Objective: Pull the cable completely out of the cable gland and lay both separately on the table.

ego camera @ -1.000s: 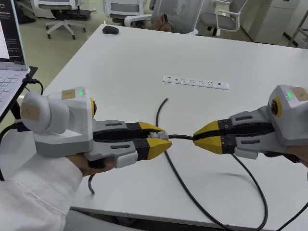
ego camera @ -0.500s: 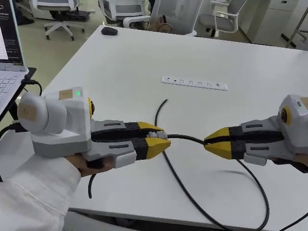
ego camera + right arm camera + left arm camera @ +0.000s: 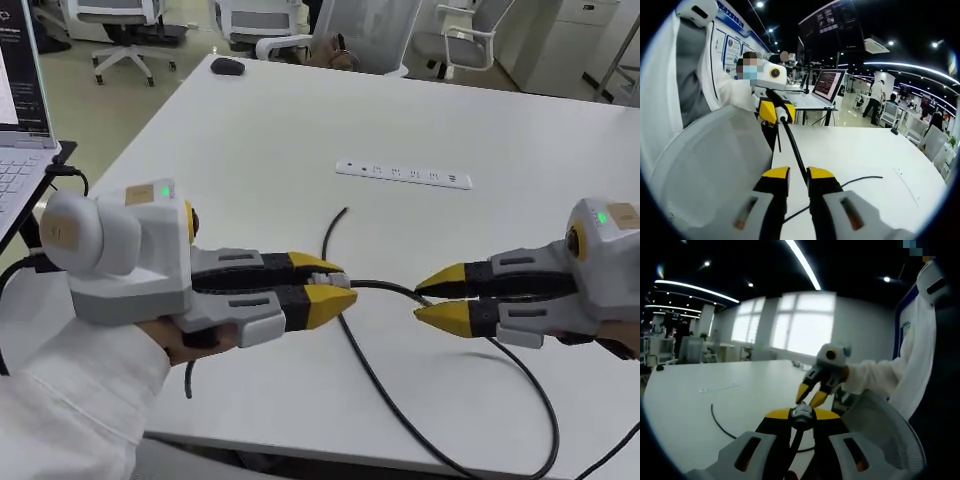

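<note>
White table [image 3: 260, 130] runs across the head view, with office chairs beyond its far edge. On it lie one power strip [image 3: 404, 174] and one mouse [image 3: 228, 65], and one laptop [image 3: 18, 110] sits off to the left.

Two grippers are held just above the near part of the table, their tips facing each other and a little apart. The left gripper [image 3: 338, 287] has its yellow jaws closed on the one cable gland [image 3: 324, 282]. One black cable [image 3: 378, 286] leaves the gland and crosses the gap to the right gripper [image 3: 424, 296]. The head view also shows the cable's free end resting on the table short of the power strip.

From the left gripper view the gland [image 3: 802, 413] is seen end-on, pinched between the jaw tips. The right gripper [image 3: 810, 396] faces it with its tips parted.

Looking along the right gripper [image 3: 798, 172] in its own view, the jaws stand slightly apart. The cable [image 3: 792, 145] runs through the gap close to one jaw, unclamped, up to the left gripper [image 3: 775, 112]. A laptop screen [image 3: 827, 85] stands behind it.
</note>
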Demonstrator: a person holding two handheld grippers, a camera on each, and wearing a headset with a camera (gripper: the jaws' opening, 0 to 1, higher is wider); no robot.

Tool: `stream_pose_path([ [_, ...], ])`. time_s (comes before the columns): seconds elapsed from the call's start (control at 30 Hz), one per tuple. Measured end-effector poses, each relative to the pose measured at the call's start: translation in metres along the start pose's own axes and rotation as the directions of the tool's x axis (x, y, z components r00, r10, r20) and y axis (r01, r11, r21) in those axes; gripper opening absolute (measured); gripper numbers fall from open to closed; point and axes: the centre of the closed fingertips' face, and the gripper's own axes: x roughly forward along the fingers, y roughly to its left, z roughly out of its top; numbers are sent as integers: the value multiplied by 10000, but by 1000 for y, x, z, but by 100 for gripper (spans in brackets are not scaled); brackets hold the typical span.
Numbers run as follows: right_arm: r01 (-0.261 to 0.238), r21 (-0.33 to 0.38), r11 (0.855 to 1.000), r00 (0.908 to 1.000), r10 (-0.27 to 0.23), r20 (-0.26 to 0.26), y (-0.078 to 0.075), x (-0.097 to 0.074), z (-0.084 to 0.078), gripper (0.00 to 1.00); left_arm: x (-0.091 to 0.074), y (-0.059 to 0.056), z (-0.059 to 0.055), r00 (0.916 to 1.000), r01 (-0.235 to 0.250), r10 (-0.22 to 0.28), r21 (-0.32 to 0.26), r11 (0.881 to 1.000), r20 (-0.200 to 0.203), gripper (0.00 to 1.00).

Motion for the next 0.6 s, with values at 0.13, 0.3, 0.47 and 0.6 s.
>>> stream_pose_path([
  [0.13, -258, -505, 9984, 9996, 263, 100, 6, 11, 16, 15, 1, -1, -1, 10000, 52, -52, 19, 10000, -54, 17],
  [0.3, -609, -1252, 9903, 9973, 654, 321, 18, 36, 33, 19, 3, -3, -4, 9997, 129, -129, -2, 9999, -192, 17],
  [0.47, -532, -1264, 9906, 9970, 597, 483, 15, 52, 33, 9, 4, -5, -8, 9992, 187, -187, 3, 9998, -359, 17],
  [0.6, -358, -49, 9993, 9898, 361, 1380, 11, 49, 35, 8, 2, 0, -6, 9997, -6, 4, -51, 10000, -250, 17],
])
